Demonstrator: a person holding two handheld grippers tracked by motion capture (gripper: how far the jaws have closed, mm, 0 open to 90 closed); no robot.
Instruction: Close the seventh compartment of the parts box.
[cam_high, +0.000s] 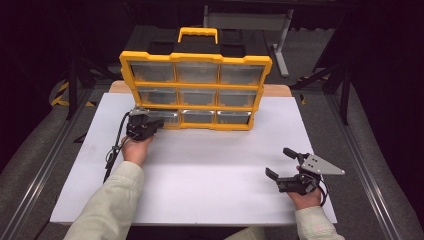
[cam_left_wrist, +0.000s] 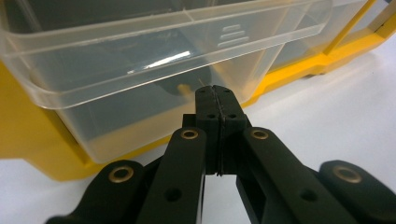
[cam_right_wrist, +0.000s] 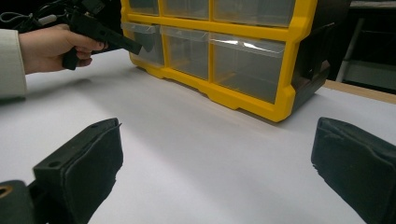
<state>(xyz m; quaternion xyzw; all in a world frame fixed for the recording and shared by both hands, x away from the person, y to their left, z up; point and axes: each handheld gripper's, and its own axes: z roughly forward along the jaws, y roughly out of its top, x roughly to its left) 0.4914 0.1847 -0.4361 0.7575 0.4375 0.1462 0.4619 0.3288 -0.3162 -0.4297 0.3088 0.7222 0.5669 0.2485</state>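
- Clear plastic drawer (cam_left_wrist: 154, 79), bottom-left bay of the yellow organizer (cam_high: 195, 59), sat partly slid out of its frame toward the person.
- Left gripper (cam_high: 150, 123) was right at that drawer's front. In the left gripper view its jaws were pressed together with no gap between the pads, tips just under the drawer's protruding lip.
- Couldn't confirm any plastic actually pinched between the pads; nothing visible in the seam, so I read it as closed with tips touching or just short of the front wall.
- Key relation: drawer lay straight ahead of and slightly above the left fingertips. Its long axis ran back into the cabinet, roughly in line with the jaws, so any push or pull would go along the jaw direction.
- Lip ran crosswise to the fingers, overhanging them.
- Right gripper (cam_high: 283, 165) sat well apart from the organizer, low over the white table (cam_high: 210, 165) at the near right. Jaws were spread wide, holding nothing; the right gripper view showed both pads (cam_right_wrist: 93, 158) far apart with bare table between.
- From those right fingers the organizer was ahead and off to the left, with the target drawer at its far end.
- Left hand (cam_high: 136, 149) was clearly the nearer one; my call is it owned the next move on the drawer.
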